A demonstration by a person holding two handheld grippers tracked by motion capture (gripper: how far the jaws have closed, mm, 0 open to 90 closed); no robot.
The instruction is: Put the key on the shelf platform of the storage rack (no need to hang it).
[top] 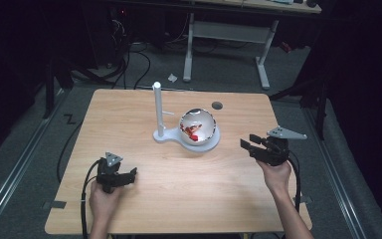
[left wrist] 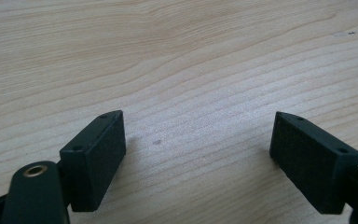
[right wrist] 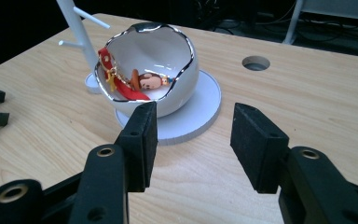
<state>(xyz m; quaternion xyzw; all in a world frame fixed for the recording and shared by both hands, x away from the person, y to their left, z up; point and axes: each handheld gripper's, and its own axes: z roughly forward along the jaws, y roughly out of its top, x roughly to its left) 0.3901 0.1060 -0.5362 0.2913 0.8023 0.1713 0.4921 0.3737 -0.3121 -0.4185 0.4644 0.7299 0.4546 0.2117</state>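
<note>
The right claw (top: 251, 143) is hovering over the right side of the worktop (top: 144, 209) with its jaws standing apart and nothing between them, aiming toward the white egg-shaped bowl (right wrist: 165, 60) in the middle of the worktop. In the right gripper view its two black pads (right wrist: 142, 140) are framing the near edge of the round white base (right wrist: 200, 116) without touching it. The bowl is sitting upright on that base, its jagged rim edged in silver, and a small monkey keychain (right wrist: 144, 81) with a red strap (right wrist: 116, 81) is lying inside it, against the far left wall. A white post (top: 157, 109) with short pegs is rising from the left end of the same base, just beside the bowl. A round hole (top: 217, 105) in the worktop is lying beyond the bowl, to the far right of it. The left claw (top: 132, 174) is resting low at the near left of the worktop, well apart from the bowl, its jaws also spread wide and holding nothing; in the left gripper view bare wood grain is showing between them. A hand (top: 277, 174) is gripping the right claw's body from the near side.
</note>
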